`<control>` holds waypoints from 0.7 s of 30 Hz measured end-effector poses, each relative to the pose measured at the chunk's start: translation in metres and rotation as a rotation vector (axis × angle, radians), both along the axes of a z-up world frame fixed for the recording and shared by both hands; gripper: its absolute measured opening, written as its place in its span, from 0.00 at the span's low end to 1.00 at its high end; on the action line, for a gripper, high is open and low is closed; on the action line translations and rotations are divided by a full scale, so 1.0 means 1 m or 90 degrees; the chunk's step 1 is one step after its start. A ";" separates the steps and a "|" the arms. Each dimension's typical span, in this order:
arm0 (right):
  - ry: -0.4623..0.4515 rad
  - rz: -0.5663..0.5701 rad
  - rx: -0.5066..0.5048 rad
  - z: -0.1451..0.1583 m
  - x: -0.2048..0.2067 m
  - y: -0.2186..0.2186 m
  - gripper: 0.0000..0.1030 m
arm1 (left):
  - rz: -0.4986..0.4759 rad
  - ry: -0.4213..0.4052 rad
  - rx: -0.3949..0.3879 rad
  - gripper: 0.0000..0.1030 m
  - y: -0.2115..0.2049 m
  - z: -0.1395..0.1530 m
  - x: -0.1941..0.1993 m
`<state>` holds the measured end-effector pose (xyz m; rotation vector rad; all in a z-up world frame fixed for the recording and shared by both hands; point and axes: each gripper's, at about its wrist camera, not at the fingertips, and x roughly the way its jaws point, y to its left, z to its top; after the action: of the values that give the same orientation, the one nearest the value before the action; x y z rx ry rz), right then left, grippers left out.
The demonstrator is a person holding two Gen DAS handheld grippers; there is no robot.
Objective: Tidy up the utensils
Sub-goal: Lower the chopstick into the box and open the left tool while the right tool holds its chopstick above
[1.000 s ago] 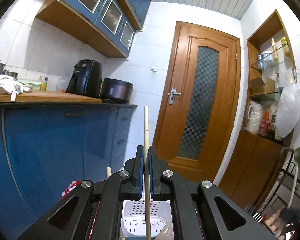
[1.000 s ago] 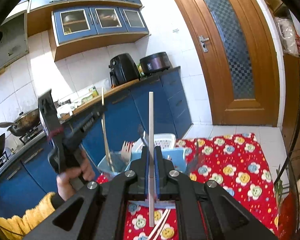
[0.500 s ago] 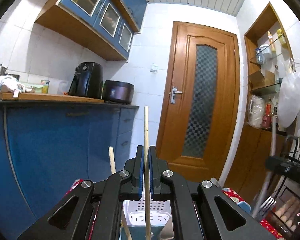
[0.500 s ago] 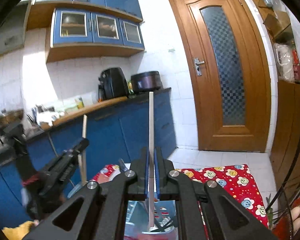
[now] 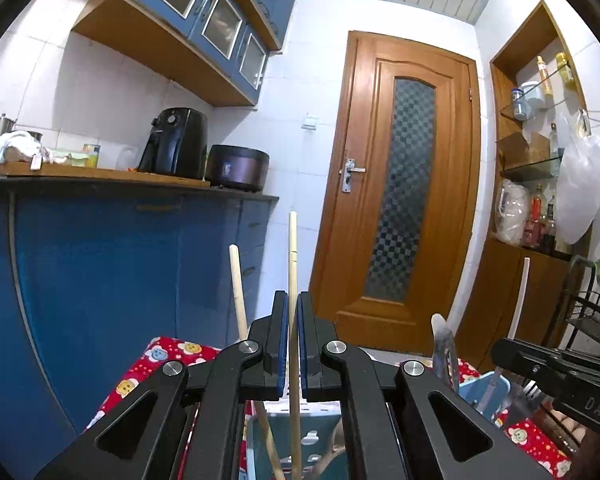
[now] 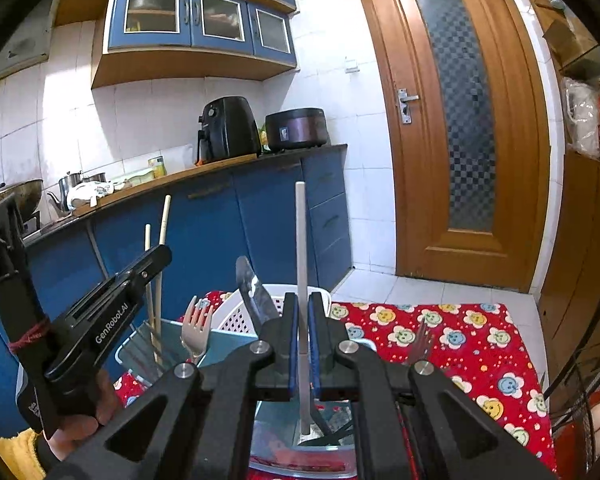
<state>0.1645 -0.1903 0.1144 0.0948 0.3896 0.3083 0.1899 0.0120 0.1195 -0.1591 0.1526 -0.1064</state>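
Both grippers clamped on chopsticks over the red flowery cloth

Left gripper (image 5: 293, 344) pinches a wooden chopstick (image 5: 292, 264) upright, right gripper (image 6: 303, 340) grips a pale grey chopstick (image 6: 301, 240) — both above the clear bin (image 6: 140, 344) low in the frame, where a fork (image 6: 196, 330) and knife (image 6: 256, 296) stand. Red floral cloth (image 6: 460, 340) covers the surface; blue cabinets (image 6: 240, 216) run along the left, wooden door (image 6: 452, 120) upper right, white tiled walls.

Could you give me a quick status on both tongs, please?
Left tongs shut on chopstick. Right tongs shut on white stick. Both upright over bins. Nothing in the way.
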 end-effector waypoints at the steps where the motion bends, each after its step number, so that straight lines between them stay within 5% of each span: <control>1: 0.003 0.003 0.004 -0.001 -0.001 0.000 0.07 | -0.002 0.000 0.003 0.04 -0.001 0.000 -0.001; 6: 0.012 0.005 0.023 0.000 -0.005 -0.002 0.27 | -0.007 0.006 0.020 0.05 -0.004 -0.001 -0.009; 11: 0.009 0.009 0.039 0.004 -0.010 -0.003 0.28 | -0.014 0.033 0.015 0.13 -0.003 -0.002 -0.014; 15: -0.004 0.015 0.053 0.011 -0.019 -0.005 0.29 | -0.019 0.048 -0.002 0.31 0.003 0.001 -0.018; 21: -0.024 0.020 0.066 0.022 -0.035 -0.006 0.29 | -0.026 0.054 0.004 0.32 0.005 0.013 -0.027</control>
<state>0.1297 -0.1959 0.1367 0.1838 0.3385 0.3615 0.1629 0.0167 0.1327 -0.1547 0.2415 -0.1392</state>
